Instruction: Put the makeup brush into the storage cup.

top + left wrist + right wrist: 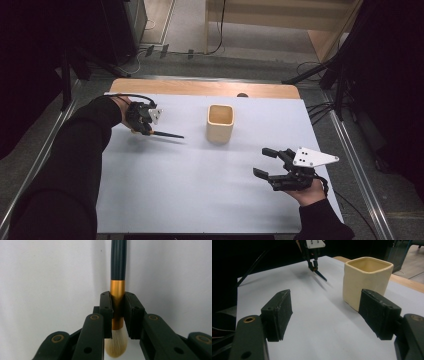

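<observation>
In the high view, the left gripper is hovering over the far left part of the white table, held by a hand coming out of a dark sleeve. It is clamping a makeup brush whose thin dark handle is pointing right, toward the cream square cup; whether the handle tip is touching the surface is hard to say from this angle. The cup is standing upright near the middle of the far half of the table, well apart from both grippers. The right gripper is sitting at the near right, its jaws spread wide with nothing between them, a grey three-cornered plate on top.

In the left gripper view, the left gripper is squeezing the brush by its gold ferrule, the pale bristles hanging down toward the camera and the black handle running away over the white surface.

In the right gripper view, the right gripper is standing wide open and empty above the table. The cup is rising just beyond the jaw on that picture's right side, and farther off the left gripper is holding the brush with its dark handle slanting down toward the table
</observation>
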